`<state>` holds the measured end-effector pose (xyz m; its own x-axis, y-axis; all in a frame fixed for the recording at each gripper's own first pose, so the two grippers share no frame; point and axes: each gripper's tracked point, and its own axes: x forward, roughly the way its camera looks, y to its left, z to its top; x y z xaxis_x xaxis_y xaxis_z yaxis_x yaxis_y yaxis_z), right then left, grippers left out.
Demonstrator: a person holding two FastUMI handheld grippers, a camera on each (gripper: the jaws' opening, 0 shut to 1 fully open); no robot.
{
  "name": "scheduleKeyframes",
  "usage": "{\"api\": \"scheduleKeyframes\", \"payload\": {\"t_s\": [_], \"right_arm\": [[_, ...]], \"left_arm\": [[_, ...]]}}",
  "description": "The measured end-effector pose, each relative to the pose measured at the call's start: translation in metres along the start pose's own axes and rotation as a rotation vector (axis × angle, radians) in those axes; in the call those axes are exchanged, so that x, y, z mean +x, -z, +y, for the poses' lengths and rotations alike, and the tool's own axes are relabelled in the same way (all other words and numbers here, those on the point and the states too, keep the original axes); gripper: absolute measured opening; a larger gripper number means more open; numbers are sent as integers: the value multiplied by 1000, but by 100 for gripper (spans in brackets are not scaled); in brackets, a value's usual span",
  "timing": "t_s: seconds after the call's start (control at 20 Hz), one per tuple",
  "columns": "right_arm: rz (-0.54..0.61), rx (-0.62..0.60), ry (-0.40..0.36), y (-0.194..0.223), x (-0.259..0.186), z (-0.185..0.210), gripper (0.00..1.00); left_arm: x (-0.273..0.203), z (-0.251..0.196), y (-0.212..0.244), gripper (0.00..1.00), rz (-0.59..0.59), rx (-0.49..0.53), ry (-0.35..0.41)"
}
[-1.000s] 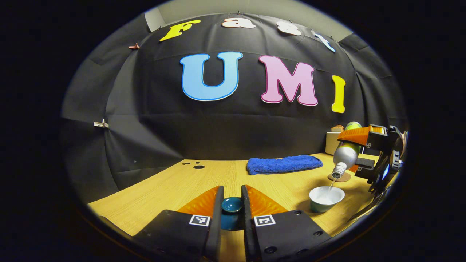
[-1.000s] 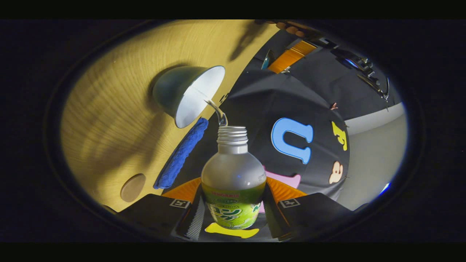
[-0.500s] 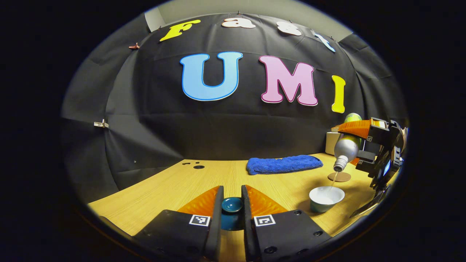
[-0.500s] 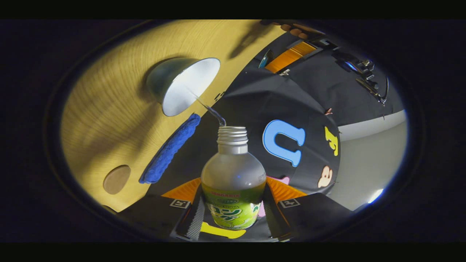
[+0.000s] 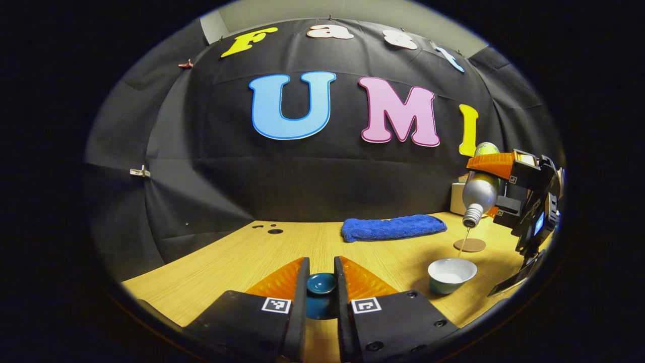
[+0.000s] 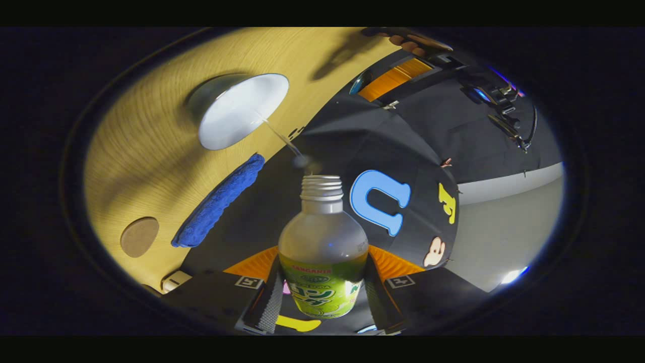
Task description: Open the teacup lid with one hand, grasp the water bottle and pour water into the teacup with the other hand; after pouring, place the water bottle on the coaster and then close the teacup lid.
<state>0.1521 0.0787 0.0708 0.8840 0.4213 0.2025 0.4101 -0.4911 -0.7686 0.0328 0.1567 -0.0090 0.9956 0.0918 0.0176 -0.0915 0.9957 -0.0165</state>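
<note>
In the left gripper view my left gripper point(image 5: 321, 282) is shut on the dark teal teacup lid point(image 5: 321, 284), held just above the wooden table point(image 5: 242, 262). At the right stands the uncovered teacup point(image 5: 451, 275), white inside. Above it the silver water bottle point(image 5: 478, 190) with a green label hangs mouth-down in the right gripper point(image 5: 496, 184), and a thin stream falls into the cup. In the right gripper view my right gripper point(image 6: 322, 287) is shut on the water bottle point(image 6: 322, 252); water runs from its mouth to the teacup point(image 6: 242, 108). The round brown coaster point(image 6: 139, 236) lies on the table.
A folded blue towel point(image 5: 393, 227) lies at the back of the table, with the coaster point(image 5: 469, 245) to its right, behind the cup. A white box point(image 5: 457, 197) stands at the far right against the wall. Small dark holes point(image 5: 274, 231) mark the table's back left.
The right gripper has lifted the bottle higher above the teacup, and the stream has thinned. The left gripper and the lid have stayed still.
</note>
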Motion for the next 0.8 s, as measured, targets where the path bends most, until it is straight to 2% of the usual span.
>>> {"api": "scheduleKeyframes", "payload": {"t_s": [0.35,0.4,0.45,0.6,0.8], "right_arm": [[-17,-25,15,-4,-1,-5,73],[-20,-22,13,-7,-1,-6,70],[-23,-23,13,-9,-1,-5,73],[-35,-36,20,-12,1,-8,73],[-36,-37,22,-13,2,-9,73]], "left_arm": [[-1,0,0,30,0,0,0],[-1,0,0,30,0,0,0],[-1,0,0,30,0,0,0],[0,0,-1,32,0,0,0],[0,0,0,30,0,0,1]]}}
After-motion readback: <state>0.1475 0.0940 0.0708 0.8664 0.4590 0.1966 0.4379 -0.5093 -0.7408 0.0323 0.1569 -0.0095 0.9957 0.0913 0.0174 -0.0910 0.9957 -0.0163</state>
